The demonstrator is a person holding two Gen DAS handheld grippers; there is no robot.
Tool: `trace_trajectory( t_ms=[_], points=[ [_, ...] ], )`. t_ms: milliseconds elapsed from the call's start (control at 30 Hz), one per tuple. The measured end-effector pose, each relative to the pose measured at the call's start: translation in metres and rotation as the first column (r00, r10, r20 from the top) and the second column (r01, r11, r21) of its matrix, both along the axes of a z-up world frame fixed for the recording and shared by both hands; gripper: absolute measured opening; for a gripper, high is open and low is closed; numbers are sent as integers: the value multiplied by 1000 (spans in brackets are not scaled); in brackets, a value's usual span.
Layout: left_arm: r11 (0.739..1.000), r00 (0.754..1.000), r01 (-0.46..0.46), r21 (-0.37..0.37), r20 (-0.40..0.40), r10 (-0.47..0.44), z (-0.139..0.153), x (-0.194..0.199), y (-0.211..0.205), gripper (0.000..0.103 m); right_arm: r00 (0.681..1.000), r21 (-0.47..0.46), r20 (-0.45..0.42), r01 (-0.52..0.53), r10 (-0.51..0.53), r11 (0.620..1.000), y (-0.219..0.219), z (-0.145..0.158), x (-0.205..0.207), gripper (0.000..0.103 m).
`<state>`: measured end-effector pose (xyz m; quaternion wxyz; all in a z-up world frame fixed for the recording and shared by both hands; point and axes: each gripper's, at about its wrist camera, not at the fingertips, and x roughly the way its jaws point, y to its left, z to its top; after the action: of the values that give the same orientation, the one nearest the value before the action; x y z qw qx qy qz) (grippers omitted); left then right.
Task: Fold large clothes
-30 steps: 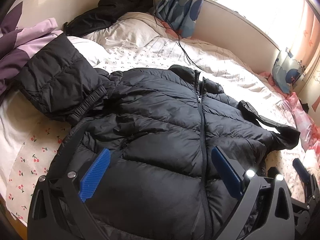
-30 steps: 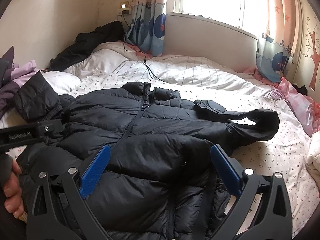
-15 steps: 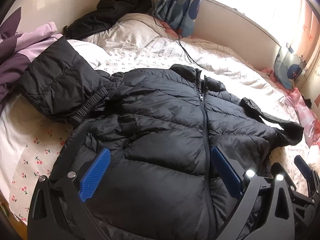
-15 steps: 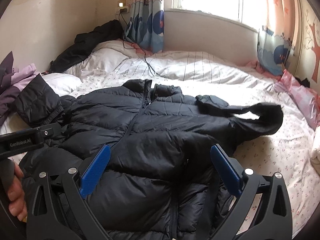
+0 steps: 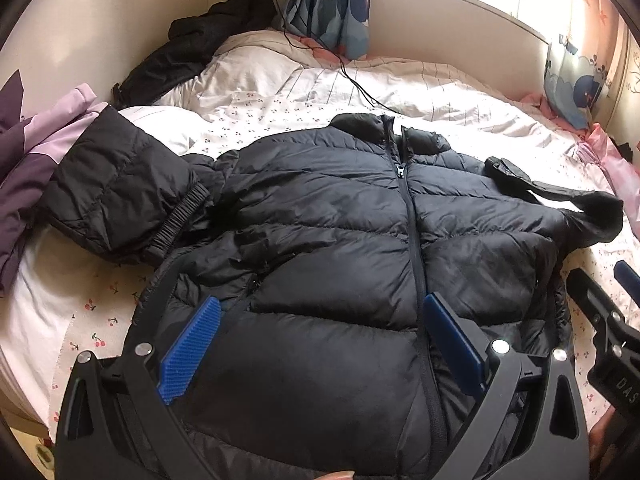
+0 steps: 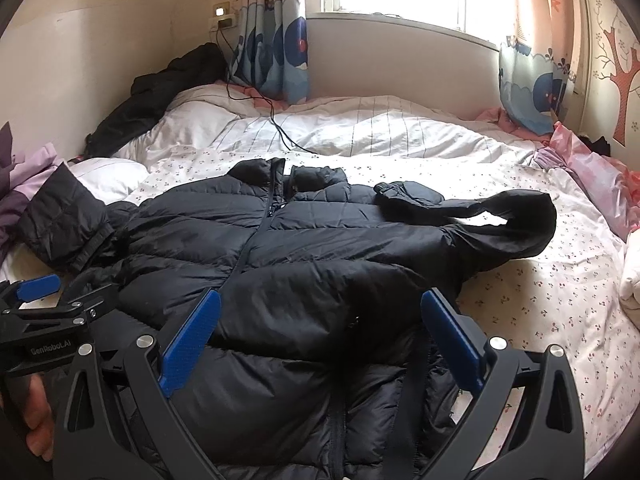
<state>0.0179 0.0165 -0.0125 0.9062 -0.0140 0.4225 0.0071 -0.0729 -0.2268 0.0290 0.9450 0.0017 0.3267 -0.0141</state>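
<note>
A black puffer jacket (image 5: 340,248) (image 6: 304,256) lies front up and zipped on the bed, collar toward the window. One sleeve (image 5: 116,188) is bent back at the left. The other sleeve (image 6: 516,224) curls in a loop at the right. My left gripper (image 5: 320,300) hovers open over the jacket's lower half, left of the zip, with nothing between its blue pads. My right gripper (image 6: 320,294) is open too, over the lower right half, holding nothing. One finger (image 5: 627,278) of the right gripper shows at the right edge of the left wrist view.
The bed (image 6: 540,320) has a white cherry-print sheet. A purple garment (image 5: 28,160) lies at the left edge and another black coat (image 5: 192,56) in the far corner. A cable (image 6: 280,128) runs across the white duvet. Pink bedding (image 6: 592,176) lines the right side.
Both views have drawn back and tilted up a little, showing more wall and window. The jacket lies as before. Both grippers stay open.
</note>
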Motion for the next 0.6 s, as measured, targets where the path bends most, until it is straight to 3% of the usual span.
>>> trace_trajectory(
  t_ms=[333,600],
  points=[
    [999,999,0,38,37,-1,5,-3,-5,97,1000,0,9,-3,3,1000,1,0,-1,97],
    [999,998,5,44,56,-7,7,-4,-9,97,996,11,83,29,-30,1000,-4,11,-8,97]
  ],
)
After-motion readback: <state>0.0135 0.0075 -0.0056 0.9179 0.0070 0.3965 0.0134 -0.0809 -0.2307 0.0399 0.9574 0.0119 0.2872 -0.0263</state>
